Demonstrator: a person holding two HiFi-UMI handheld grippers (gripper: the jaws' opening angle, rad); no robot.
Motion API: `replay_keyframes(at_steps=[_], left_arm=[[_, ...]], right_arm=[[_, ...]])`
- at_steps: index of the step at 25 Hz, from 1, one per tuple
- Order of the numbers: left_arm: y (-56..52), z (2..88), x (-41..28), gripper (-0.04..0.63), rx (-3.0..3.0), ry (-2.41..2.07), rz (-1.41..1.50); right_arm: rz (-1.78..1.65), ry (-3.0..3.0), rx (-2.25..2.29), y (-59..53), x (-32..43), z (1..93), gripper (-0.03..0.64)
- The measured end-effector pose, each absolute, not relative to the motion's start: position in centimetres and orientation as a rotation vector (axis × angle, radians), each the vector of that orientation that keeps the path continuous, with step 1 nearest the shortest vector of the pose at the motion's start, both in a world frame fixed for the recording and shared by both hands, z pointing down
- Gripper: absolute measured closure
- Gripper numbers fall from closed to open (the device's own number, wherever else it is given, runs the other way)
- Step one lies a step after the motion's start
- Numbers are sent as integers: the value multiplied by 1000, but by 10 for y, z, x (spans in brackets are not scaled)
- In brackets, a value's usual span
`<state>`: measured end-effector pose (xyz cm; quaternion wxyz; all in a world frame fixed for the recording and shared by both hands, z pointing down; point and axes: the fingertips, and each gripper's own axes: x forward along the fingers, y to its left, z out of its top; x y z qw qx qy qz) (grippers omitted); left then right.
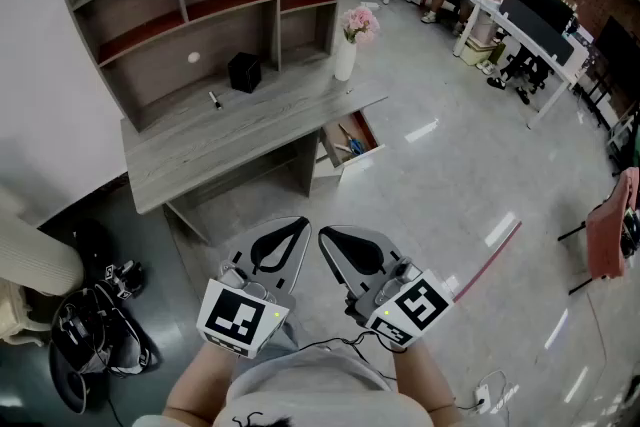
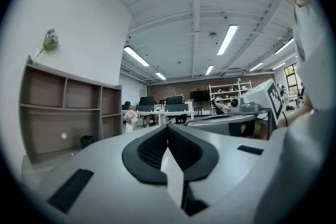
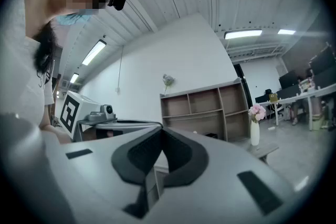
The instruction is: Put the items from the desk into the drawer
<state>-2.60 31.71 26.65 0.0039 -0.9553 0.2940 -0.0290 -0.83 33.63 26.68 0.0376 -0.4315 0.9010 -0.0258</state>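
Observation:
A grey wooden desk with a shelf unit stands ahead of me in the head view. On it are a black box, a small pen-like item and a white vase of pink flowers. Under the desk's right end a drawer is pulled open with a few items inside. My left gripper and right gripper are held side by side over the floor, well short of the desk. Both are shut and hold nothing. The left gripper view shows the black box, and the right gripper view shows the vase.
Black bags and cables lie on the floor at the left beside a cream cushion-like object. A long red and white bar lies on the floor to my right. Office desks with monitors and a red chair stand farther right.

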Motion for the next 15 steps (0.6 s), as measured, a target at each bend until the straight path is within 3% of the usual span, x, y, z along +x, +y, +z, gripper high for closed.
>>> replay_keyframes(at_steps=[15], left_arm=[[250,274,-60,584,-3023,905,-99]], right_arm=[[-119,2762,-1348,269,-43,274,609]])
